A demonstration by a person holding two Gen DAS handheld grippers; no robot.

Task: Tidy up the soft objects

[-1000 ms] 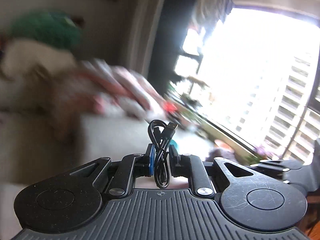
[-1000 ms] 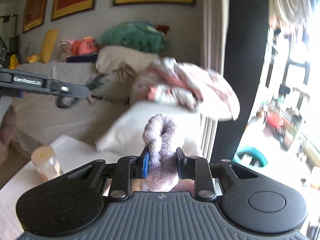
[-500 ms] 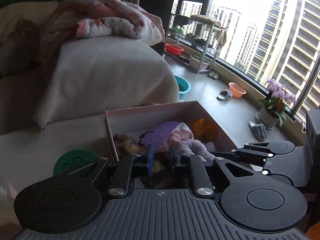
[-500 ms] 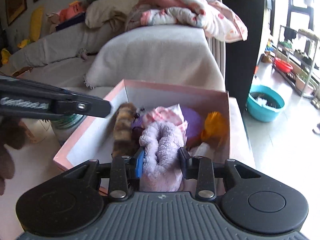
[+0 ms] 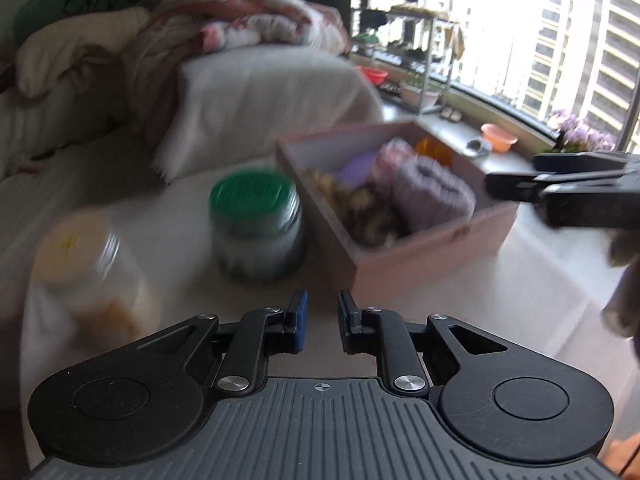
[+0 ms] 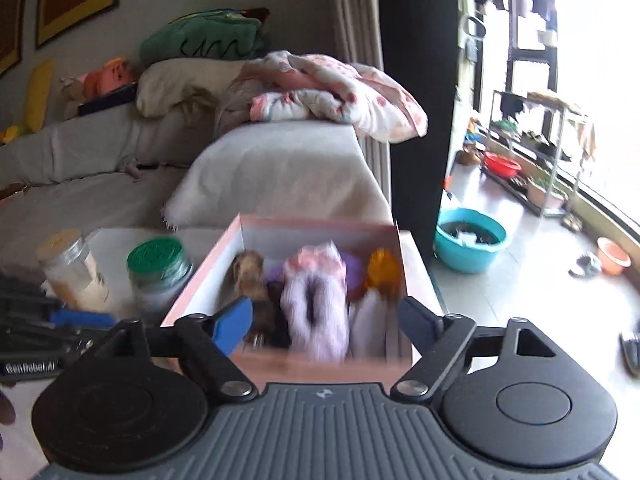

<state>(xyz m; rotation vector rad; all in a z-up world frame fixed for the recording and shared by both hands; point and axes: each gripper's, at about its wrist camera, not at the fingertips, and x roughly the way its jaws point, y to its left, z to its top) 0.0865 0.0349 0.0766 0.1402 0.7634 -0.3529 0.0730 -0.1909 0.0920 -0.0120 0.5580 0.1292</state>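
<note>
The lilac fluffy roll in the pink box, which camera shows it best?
The right wrist view: the lilac fluffy roll sits centred, close, inside the pink box. The left wrist view shows it off to the side, blurred.

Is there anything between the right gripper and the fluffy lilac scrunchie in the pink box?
Nothing visible. The right gripper is open just above the lilac scrunchie, which lies in the pink box; only the box's near wall is below them.

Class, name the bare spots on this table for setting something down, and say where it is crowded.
Bare cloth lies right of the pink box, toward the table edge. Crowded: inside the box, and around the green-lidded jar and the clear jar.
</note>
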